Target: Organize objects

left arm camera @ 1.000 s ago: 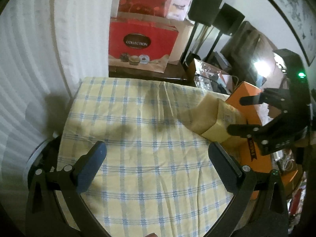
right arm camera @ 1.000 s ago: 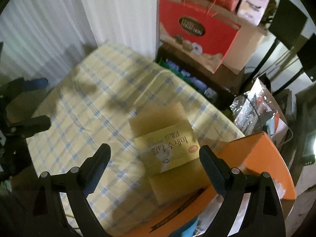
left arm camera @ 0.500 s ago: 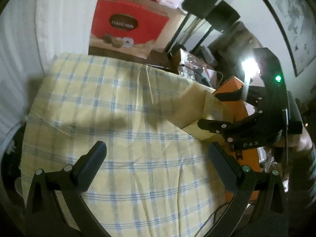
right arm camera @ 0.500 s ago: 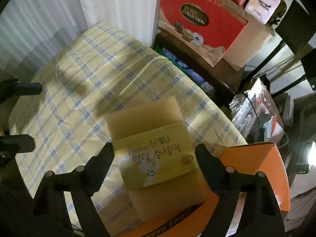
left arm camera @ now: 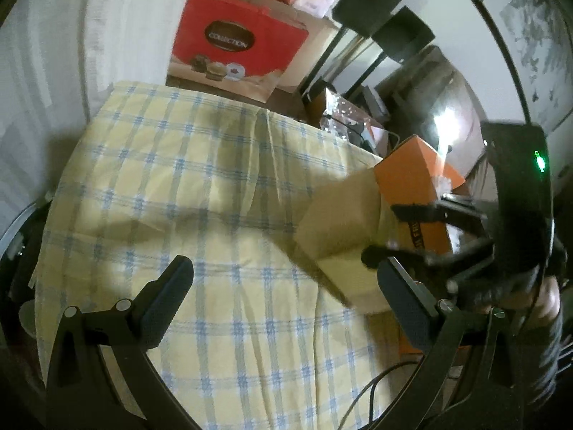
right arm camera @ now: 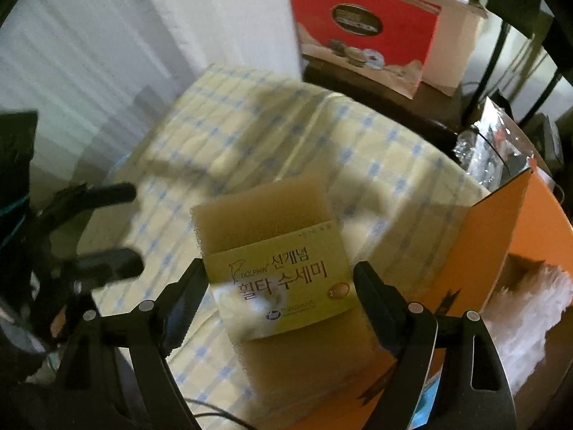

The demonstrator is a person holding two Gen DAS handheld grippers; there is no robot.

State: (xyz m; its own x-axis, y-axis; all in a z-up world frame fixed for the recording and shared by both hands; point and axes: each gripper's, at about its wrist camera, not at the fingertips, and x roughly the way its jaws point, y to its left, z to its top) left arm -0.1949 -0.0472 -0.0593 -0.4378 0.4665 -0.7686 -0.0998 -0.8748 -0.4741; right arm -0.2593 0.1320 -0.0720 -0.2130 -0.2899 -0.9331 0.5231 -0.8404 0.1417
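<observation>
Currently | right tool [right arm camera: 277, 292]: fingers straddle tan sponge pack with yellow paper band [right arm camera: 275, 268], contact unclear | left tool [left arm camera: 286, 294]: wide, empty, above yellow-checked tabletop cloth [left arm camera: 200, 186]

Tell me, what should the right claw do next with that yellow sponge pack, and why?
Probably squeeze shut. The right claw already has a finger on each side of the sponge pack, which leans on the orange box above the checked cloth. Its fingers look open, just at the pack's edges. The left claw is open over bare cloth, so it isn't helping.
</observation>
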